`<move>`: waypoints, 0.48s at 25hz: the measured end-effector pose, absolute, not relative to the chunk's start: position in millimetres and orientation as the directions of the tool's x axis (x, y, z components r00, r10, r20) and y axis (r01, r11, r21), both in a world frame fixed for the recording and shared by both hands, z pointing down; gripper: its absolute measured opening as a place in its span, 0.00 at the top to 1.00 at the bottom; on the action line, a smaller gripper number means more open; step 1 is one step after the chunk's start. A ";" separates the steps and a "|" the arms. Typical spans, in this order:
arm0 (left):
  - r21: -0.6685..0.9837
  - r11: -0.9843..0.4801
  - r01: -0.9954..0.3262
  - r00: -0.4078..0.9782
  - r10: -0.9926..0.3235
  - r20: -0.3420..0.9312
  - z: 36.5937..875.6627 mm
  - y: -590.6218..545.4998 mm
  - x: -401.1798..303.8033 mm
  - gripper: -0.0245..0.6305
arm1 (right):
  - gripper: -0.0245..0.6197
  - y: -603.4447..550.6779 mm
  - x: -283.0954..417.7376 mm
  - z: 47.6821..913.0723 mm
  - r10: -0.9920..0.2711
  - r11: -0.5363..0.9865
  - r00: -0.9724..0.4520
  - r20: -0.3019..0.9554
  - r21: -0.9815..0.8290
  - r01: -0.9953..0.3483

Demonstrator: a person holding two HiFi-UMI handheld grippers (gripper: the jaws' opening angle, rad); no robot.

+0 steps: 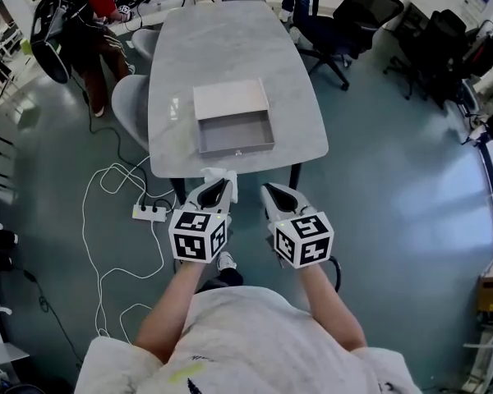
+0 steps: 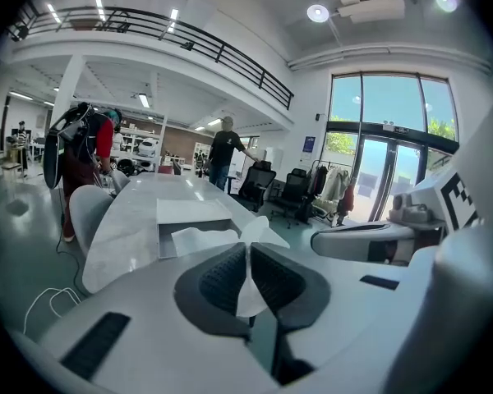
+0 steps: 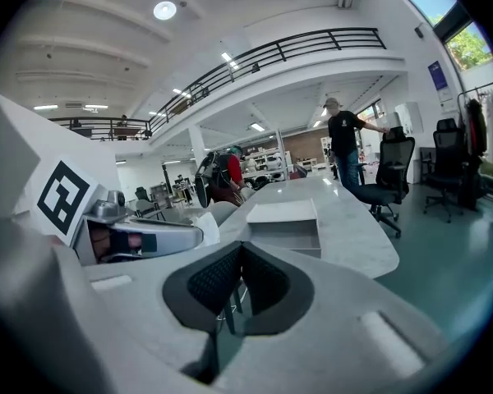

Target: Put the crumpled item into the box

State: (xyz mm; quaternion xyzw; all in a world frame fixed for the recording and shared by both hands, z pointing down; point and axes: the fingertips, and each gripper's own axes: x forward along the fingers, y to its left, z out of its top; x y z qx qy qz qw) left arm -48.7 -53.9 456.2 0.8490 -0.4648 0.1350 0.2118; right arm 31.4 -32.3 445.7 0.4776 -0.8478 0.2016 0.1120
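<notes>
White crumpled paper [image 2: 259, 230] is pinched between the fingers of our left gripper [image 2: 248, 247], which are closed on it. Its loose end fans out past the tips. Our right gripper [image 3: 241, 245] is closed on nothing, just beside the left. The open box [image 1: 233, 121] lies on the table [image 1: 222, 48], ahead of both sets of fingertips.

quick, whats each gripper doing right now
Left gripper: shut on the crumpled white paper.
Right gripper: shut, nothing between its jaws.
</notes>
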 end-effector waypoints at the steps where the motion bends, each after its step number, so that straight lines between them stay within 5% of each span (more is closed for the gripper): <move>1: 0.238 -0.477 -0.846 0.532 -0.731 0.426 456.9 -58.1 -53.0 0.93 | 0.95 -36.8 26.9 446.0 -0.763 0.463 -0.519 0.385 -0.233 -0.855; 12: 0.279 -0.480 -0.832 0.555 -0.724 0.410 455.5 -108.0 -97.3 0.93 | 0.95 -84.6 -18.6 443.4 -0.761 0.456 -0.499 0.414 -0.205 -0.866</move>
